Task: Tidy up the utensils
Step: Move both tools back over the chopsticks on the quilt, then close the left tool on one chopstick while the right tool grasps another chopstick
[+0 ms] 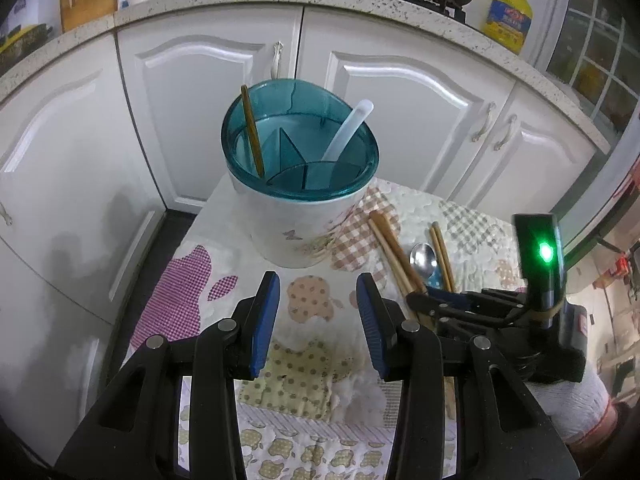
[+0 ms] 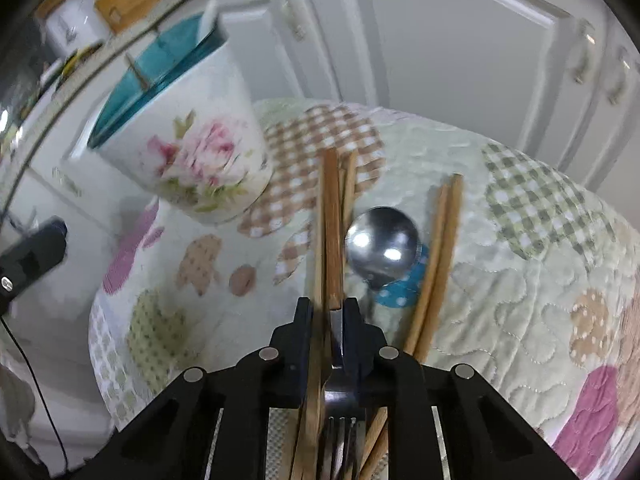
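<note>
A white floral utensil holder (image 1: 300, 196) with a teal divided insert stands on the quilted table; it holds one wooden chopstick (image 1: 252, 132) and a white plastic spoon (image 1: 348, 128). It also shows in the right wrist view (image 2: 192, 148). My left gripper (image 1: 318, 320) is open and empty, just in front of the holder. My right gripper (image 2: 328, 312) is shut on a wooden chopstick (image 2: 332, 224) at the pile of chopsticks (image 1: 396, 252), beside a metal spoon (image 2: 382, 244). A fork (image 2: 340, 432) lies under its jaws. The right gripper also shows in the left wrist view (image 1: 444, 300).
The quilted patchwork cloth (image 1: 304, 376) covers a small table whose edges drop off left and behind the holder. White cabinet doors (image 1: 400, 100) stand close behind. A second chopstick pair (image 2: 440, 248) lies right of the spoon.
</note>
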A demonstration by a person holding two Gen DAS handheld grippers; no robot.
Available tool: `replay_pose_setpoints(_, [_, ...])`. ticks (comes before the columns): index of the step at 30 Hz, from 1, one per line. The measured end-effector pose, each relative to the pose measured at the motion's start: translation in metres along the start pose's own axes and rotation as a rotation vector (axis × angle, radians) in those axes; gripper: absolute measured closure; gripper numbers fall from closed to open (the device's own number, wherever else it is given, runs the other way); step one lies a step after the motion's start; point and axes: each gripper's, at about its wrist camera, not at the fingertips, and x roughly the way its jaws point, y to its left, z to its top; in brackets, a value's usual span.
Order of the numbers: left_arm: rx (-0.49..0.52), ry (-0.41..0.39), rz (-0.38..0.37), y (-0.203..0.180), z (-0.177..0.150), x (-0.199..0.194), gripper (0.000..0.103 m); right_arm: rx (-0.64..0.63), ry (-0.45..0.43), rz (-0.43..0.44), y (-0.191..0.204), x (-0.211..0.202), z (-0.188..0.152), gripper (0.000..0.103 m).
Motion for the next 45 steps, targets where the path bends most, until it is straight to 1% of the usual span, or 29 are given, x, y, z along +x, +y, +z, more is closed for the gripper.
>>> replay_pose_setpoints(2, [0.005,0.007,-0.003,-0.002,-0.001,0.004,0.064,0.098,-0.022,0.024,-0.019,-0.006,-0.004,0.09])
replay_pose_setpoints(3, [0.008,0.012,-0.005,-0.003,-0.001,0.006,0.064,0.147,-0.036,0.036,-0.03,-0.01,-0.005,0.095])
replay_pose_setpoints(4, [0.011,0.017,-0.009,-0.005,-0.002,0.008,0.064,0.208,-0.046,0.061,-0.045,-0.015,-0.01,0.096])
replay_pose_setpoints(6, [0.016,0.022,-0.014,-0.009,-0.004,0.012,0.064,0.266,-0.05,0.083,-0.061,-0.02,-0.018,0.096])
replay_pose_setpoints(8, [0.021,0.034,-0.022,-0.015,-0.006,0.017,0.064,0.275,-0.057,0.042,-0.072,-0.028,-0.027,0.096])
replay_pose_setpoints(12, [0.039,0.042,-0.036,-0.027,-0.008,0.024,0.064,0.332,-0.083,0.01,-0.087,-0.047,-0.038,0.096])
replay_pose_setpoints(14, [0.046,0.05,-0.049,-0.034,-0.008,0.028,0.064,0.318,-0.079,0.022,-0.09,-0.057,-0.039,0.094])
replay_pose_setpoints(15, [0.048,0.053,-0.053,-0.036,-0.008,0.031,0.064,0.303,-0.086,0.017,-0.089,-0.062,-0.038,0.088])
replay_pose_setpoints(16, [0.049,0.059,-0.058,-0.038,-0.008,0.034,0.064,0.283,-0.093,-0.002,-0.087,-0.068,-0.038,0.077])
replay_pose_setpoints(17, [0.047,0.064,-0.065,-0.041,-0.008,0.037,0.064,0.269,-0.098,-0.017,-0.086,-0.073,-0.038,0.072])
replay_pose_setpoints(18, [0.043,0.07,-0.071,-0.042,-0.008,0.041,0.064,0.259,-0.107,-0.025,-0.085,-0.078,-0.037,0.07])
replay_pose_setpoints(23, [0.035,0.121,-0.125,-0.056,-0.007,0.067,0.065,0.238,-0.128,0.036,-0.078,-0.088,-0.028,0.07])
replay_pose_setpoints(24, [0.041,0.125,-0.131,-0.059,-0.008,0.071,0.066,0.23,-0.127,0.043,-0.074,-0.086,-0.025,0.07])
replay_pose_setpoints(25, [0.047,0.131,-0.134,-0.062,-0.008,0.075,0.071,0.22,-0.124,0.047,-0.071,-0.084,-0.023,0.07])
replay_pose_setpoints(27, [0.057,0.15,-0.146,-0.067,-0.009,0.085,0.074,0.214,-0.117,0.054,-0.067,-0.08,-0.022,0.07])
replay_pose_setpoints(31, [0.061,0.19,-0.144,-0.07,-0.011,0.103,0.081,0.217,-0.108,0.07,-0.068,-0.077,-0.021,0.07])
replay_pose_setpoints(34, [0.067,0.223,-0.134,-0.07,-0.013,0.115,0.081,0.219,-0.105,0.075,-0.07,-0.077,-0.02,0.07])
replay_pose_setpoints(38, [0.065,0.222,-0.144,-0.072,-0.01,0.119,0.081,0.223,-0.097,0.08,-0.072,-0.073,-0.017,0.07])
replay_pose_setpoints(41, [0.067,0.218,-0.122,-0.073,-0.005,0.124,0.081,0.222,-0.085,0.081,-0.073,-0.068,-0.014,0.07])
replay_pose_setpoints(45, [0.06,0.223,-0.121,-0.068,-0.003,0.126,0.081,0.203,-0.079,0.085,-0.07,-0.067,-0.011,0.07])
